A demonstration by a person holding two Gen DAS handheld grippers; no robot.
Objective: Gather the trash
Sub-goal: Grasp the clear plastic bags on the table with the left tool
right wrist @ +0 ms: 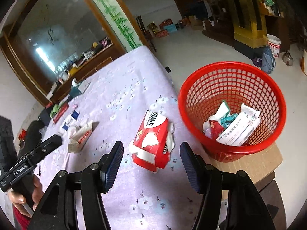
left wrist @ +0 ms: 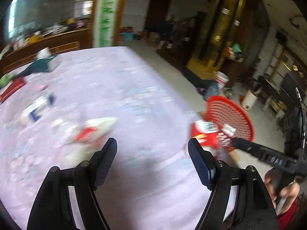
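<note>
My left wrist camera low over the desk [left wrist: 134,88], facing right, my right wrist camera near, facing ahead, both sharing the red basket [right wrist: 232,149].

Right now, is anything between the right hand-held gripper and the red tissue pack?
No. In the right wrist view, only bare flowered tablecloth lies between the open right hand-held gripper and the red tissue pack.

Home living room: clothed table [right wrist: 122,99], wooden cabinet [right wrist: 247,19], floor clutter.
</note>
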